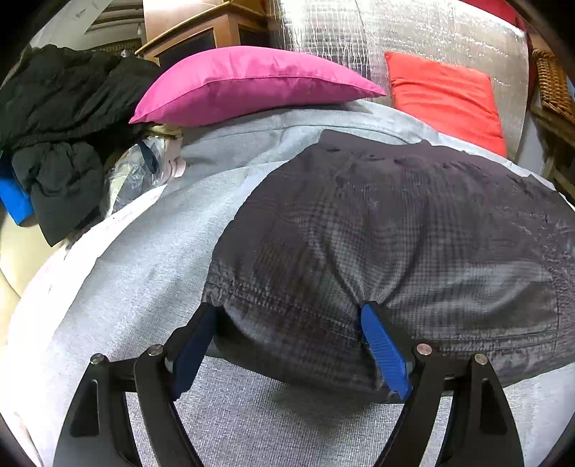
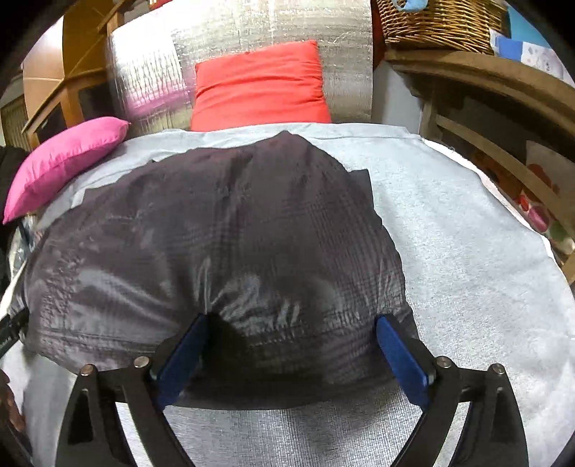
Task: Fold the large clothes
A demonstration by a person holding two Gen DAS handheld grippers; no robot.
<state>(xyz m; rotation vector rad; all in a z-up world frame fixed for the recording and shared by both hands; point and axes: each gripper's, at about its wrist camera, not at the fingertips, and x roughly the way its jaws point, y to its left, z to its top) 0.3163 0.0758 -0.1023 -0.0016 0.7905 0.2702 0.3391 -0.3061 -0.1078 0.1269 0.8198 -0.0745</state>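
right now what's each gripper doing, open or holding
left gripper: open, jaws wide, dark checked garment edge between them, not clamped
right gripper: open, same garment between them

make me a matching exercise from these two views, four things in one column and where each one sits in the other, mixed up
Things:
1. pink pillow
2. red pillow
3. dark garment
4. wicker basket

Places:
A. up on the wooden shelf
B. spread on the grey sheet, between both grippers' open jaws
C. leaning upright against the silver foil backing
D. lying at the sheet's far left edge, beside the black clothes pile

Pairs: 1-D, 2-C, 3-B, 4-A
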